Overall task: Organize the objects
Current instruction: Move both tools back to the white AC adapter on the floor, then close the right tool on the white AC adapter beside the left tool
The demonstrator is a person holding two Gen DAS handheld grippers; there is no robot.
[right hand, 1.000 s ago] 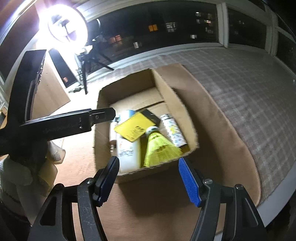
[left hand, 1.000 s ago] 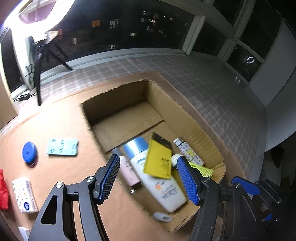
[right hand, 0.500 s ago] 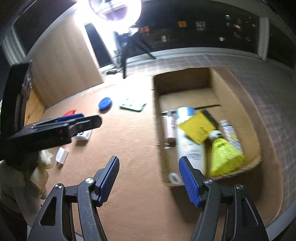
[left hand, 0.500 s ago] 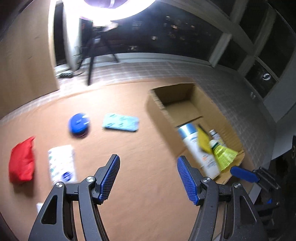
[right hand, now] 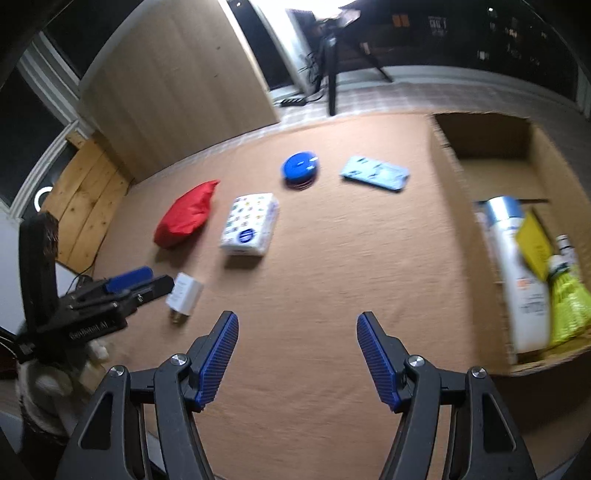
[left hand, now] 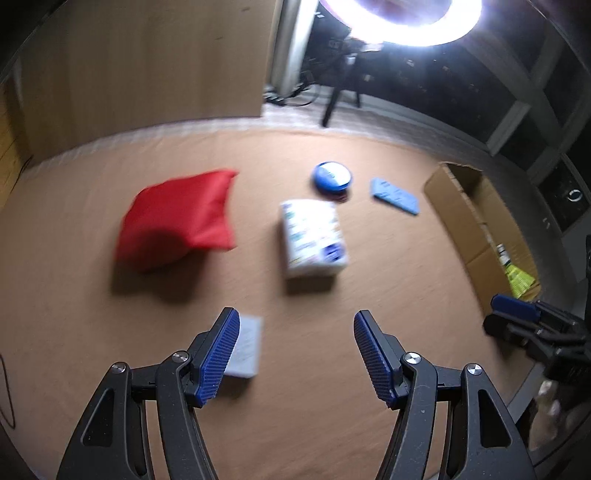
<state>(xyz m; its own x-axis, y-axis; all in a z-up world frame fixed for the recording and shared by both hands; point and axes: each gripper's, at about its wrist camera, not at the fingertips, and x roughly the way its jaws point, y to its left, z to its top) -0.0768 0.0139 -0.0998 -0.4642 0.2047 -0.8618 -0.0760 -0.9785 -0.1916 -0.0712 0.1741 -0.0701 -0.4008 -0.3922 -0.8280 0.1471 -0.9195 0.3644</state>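
My left gripper [left hand: 295, 352] is open and empty above the brown table [left hand: 332, 424], with a white charger block [left hand: 245, 347] just beyond its left finger. Ahead lie a red pouch [left hand: 177, 218], a white tissue pack [left hand: 314, 236], a blue round case [left hand: 331, 176] and a light blue card [left hand: 395, 195]. My right gripper [right hand: 297, 356] is open and empty over bare table. The cardboard box [right hand: 480, 162] on the right holds a white bottle [right hand: 517, 273], a yellow card [right hand: 533, 243] and a yellow shuttlecock [right hand: 567, 302]. The left gripper also shows in the right wrist view [right hand: 129, 282].
A wooden panel [right hand: 177, 96] stands behind the table. A ring light [left hand: 399, 18] on a tripod [right hand: 332, 66] stands at the back by dark windows. Wooden boards [right hand: 85, 206] lie at the left. The table's front edge is close below both grippers.
Both grippers have swung left, away from the box. The loose items on the table now fill the middle of both views and the box sits at the right edge.
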